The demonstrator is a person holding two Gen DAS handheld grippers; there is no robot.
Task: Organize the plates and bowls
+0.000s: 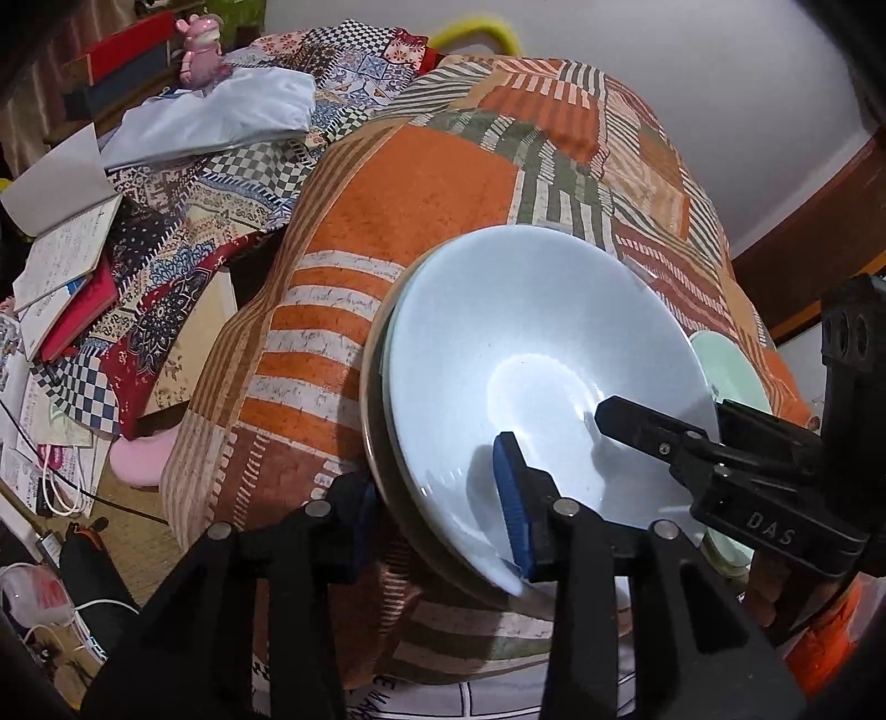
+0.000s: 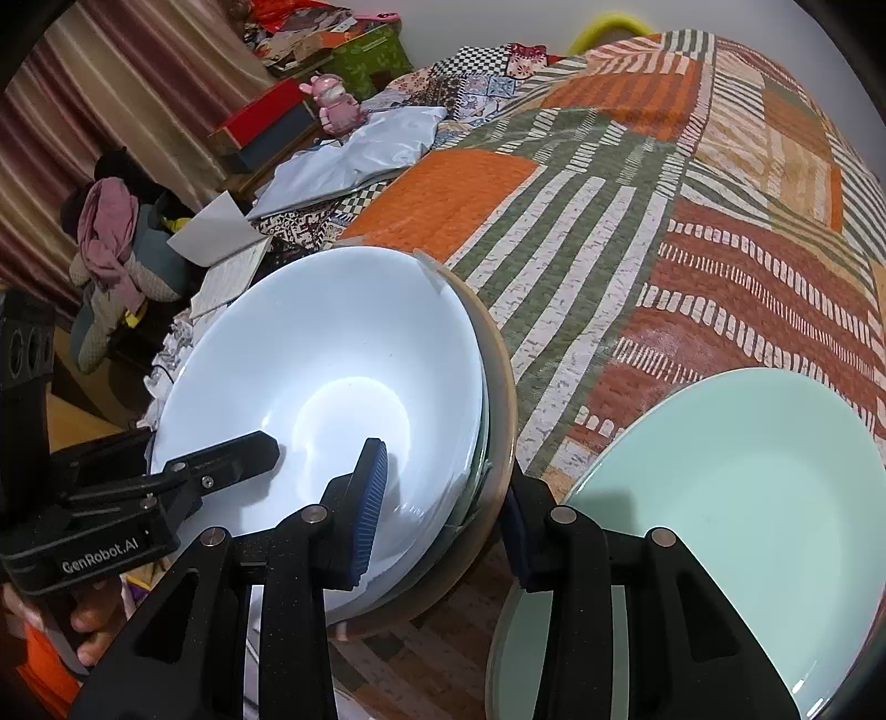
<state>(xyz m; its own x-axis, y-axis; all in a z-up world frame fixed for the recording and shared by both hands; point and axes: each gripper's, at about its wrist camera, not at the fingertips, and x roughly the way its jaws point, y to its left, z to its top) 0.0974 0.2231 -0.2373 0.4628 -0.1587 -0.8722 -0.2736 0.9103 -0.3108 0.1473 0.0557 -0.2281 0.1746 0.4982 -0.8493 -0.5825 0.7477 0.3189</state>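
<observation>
A stack of bowls, pale blue bowl [image 1: 531, 354] on top and a tan one underneath, sits on a patchwork bedspread [image 1: 421, 183]. My left gripper [image 1: 437, 515] straddles the stack's near rim, one blue pad inside and one outside, shut on it. My right gripper [image 2: 443, 515] grips the same stack [image 2: 332, 360] from the opposite side, one pad inside and one outside. Each gripper shows in the other's view. A mint green plate [image 2: 736, 487] lies right of the stack, also visible in the left wrist view [image 1: 731, 365].
The bedspread [image 2: 637, 221] covers a raised surface. Checkered cloth [image 1: 232, 183], a pale grey bag [image 1: 221, 111], notebooks [image 1: 61, 249] and a pink figurine [image 1: 202, 50] lie to the left. Cables and clutter cover the floor [image 1: 50, 498].
</observation>
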